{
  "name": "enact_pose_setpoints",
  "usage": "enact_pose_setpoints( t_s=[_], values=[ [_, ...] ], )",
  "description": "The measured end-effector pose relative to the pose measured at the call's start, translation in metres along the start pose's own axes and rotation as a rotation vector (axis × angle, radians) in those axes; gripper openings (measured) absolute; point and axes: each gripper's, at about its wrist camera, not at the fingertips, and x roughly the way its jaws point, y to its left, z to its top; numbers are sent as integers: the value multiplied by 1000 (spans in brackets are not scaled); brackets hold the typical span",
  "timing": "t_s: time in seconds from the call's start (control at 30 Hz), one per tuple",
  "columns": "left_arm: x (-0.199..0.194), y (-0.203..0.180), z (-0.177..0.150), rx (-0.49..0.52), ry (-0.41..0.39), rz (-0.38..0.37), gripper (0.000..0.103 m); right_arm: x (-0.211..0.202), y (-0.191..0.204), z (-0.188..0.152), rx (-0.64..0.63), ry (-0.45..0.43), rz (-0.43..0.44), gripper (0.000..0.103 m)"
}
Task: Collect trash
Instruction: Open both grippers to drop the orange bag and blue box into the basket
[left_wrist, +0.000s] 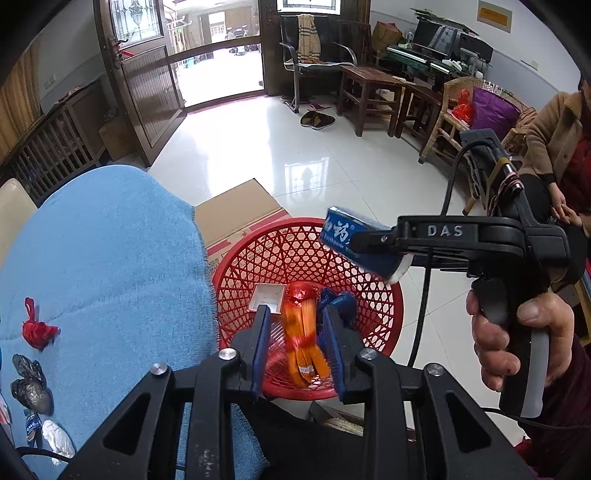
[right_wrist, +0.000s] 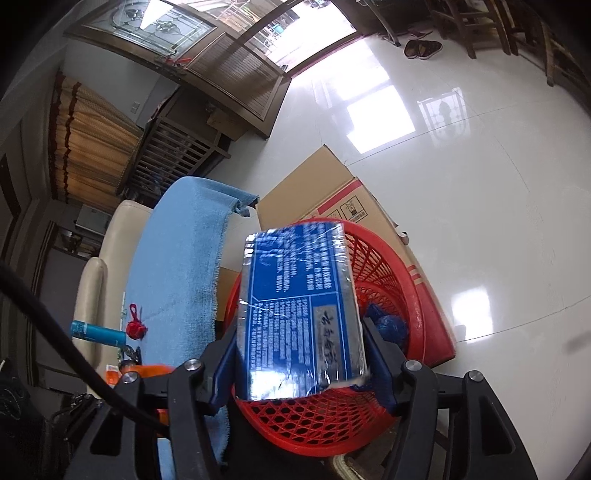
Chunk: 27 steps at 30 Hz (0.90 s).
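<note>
Trash goes into the round red plastic lattice basket (left_wrist: 373, 306), the landmark here. Above its mouth the left gripper (left_wrist: 297, 339) has its jaws apart around an orange plastic wrapper (left_wrist: 303, 332) that looks blurred and free of the pads, likely released so it falls inside. Over the basket's far rim, the right gripper (right_wrist: 299, 354) holds a blue rectangular toothpaste box (right_wrist: 299, 295) between its jaws; whether the pads press it I cannot tell. Inside the basket lie 1 white box (left_wrist: 267, 297) and 1 blue bag (left_wrist: 343, 301). Beside the basket, a blue towel (left_wrist: 110, 258) carries more scraps.
</note>
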Motion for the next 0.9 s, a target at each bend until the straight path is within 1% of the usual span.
enact_pose_setpoints(
  t_s=[0.03, 0.07, 0.13, 0.23, 0.4, 0.47, 0.53, 0.63, 0.73, 0.9],
  values=[
    [-1, 1, -1, -4, -5, 4, 44, -2, 0, 0, 6, -7, 10, 68],
    [-1, 3, -1, -8, -10, 11, 45, -5, -1, 1, 12, -16, 19, 68],
    [-4, 6, -4, -17, -12, 16, 45, -10, -1, 2, 17, -37, 31, 68],
    [-10, 15, -11, -42, -19, 18, 45, -16, 3, 2, 7, -62, 22, 68],
    [-27, 32, -36, -78, -39, 56, 46, -17, 15, 0, -20, -69, 21, 68],
    [-36, 39, -47, -98, -54, 70, 46, -14, 18, -2, -35, -62, 25, 68],
    [-43, 47, -59, -135, -63, 94, 54, -11, 25, -6, -50, -51, 27, 68],
    [-51, 58, -71, -182, -74, 121, 54, -3, 39, -15, -85, -29, 26, 68],
    [-60, 62, -76, -198, -95, 158, 54, 5, 51, -24, -124, -5, 29, 68],
    [-71, 60, -86, -194, -127, 165, 55, 13, 73, -40, -194, 28, 25, 68]
  ],
)
